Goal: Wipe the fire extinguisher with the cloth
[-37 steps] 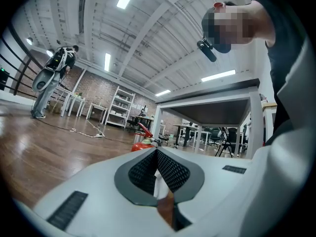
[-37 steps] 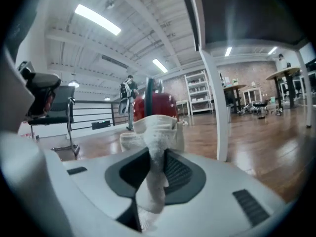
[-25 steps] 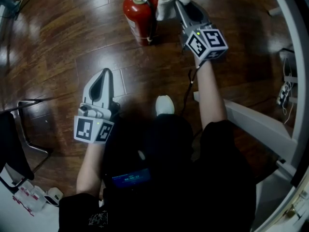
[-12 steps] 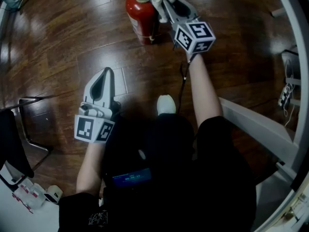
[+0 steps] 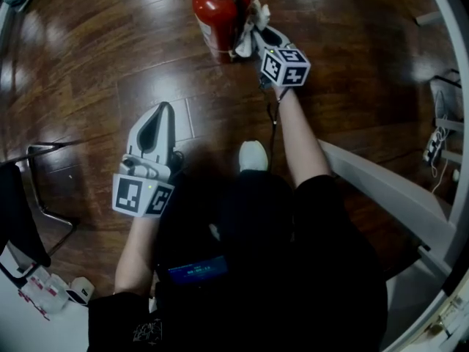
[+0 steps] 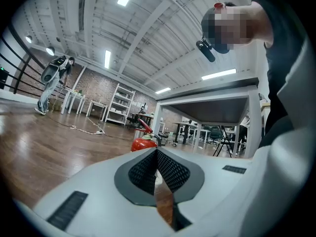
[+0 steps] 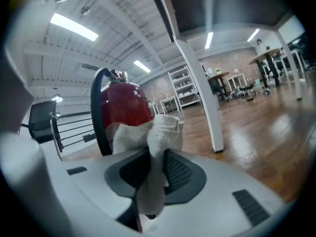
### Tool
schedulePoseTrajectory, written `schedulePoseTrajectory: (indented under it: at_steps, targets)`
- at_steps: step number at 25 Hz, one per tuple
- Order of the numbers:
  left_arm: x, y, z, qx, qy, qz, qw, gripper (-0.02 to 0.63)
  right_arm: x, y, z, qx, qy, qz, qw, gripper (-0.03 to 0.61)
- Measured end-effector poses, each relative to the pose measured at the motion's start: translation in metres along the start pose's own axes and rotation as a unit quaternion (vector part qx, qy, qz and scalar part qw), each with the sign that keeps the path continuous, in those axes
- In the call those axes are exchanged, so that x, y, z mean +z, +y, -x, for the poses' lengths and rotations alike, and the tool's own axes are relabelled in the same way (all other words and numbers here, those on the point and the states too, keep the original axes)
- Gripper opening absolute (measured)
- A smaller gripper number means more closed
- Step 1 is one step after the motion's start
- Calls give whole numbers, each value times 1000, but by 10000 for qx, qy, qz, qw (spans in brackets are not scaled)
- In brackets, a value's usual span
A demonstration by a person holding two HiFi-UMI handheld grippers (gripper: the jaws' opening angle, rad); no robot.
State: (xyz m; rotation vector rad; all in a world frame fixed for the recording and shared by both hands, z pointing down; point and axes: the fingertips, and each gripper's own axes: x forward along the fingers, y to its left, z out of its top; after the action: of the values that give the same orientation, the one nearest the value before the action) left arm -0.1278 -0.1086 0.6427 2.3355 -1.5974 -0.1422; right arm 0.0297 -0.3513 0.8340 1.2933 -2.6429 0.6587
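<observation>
A red fire extinguisher [image 5: 218, 15] stands upright on the wooden floor at the top of the head view; it fills the left of the right gripper view [image 7: 121, 110] and is small and distant in the left gripper view [image 6: 144, 142]. My right gripper [image 5: 253, 37] is shut on a white cloth [image 5: 247, 31], and the cloth [image 7: 150, 132] is pressed against the extinguisher's right side. My left gripper [image 5: 163, 110] is shut with nothing in it, held low at the left, well short of the extinguisher.
A white table frame [image 5: 396, 189] runs along the right. A black chair [image 5: 22, 211] stands at the left edge. The person's white shoe [image 5: 252, 157] rests on the floor in the middle. A white post [image 7: 207, 93] rises just right of the extinguisher.
My right gripper has moved left and down with the cloth, from beside the extinguisher's top to against its side. The left gripper has stayed where it was.
</observation>
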Motion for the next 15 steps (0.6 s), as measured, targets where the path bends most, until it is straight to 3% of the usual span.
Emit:
schedulePoseTrajectory:
  at_steps: [4, 15]
  targets:
    - [0, 1, 1, 5, -18, 18, 10000, 2, -39, -9, -8, -96, 347, -559, 9978, 95]
    - [-2, 6, 4, 50, -3, 47, 10000, 2, -64, -11, -10, -168, 785, -528, 9954, 95]
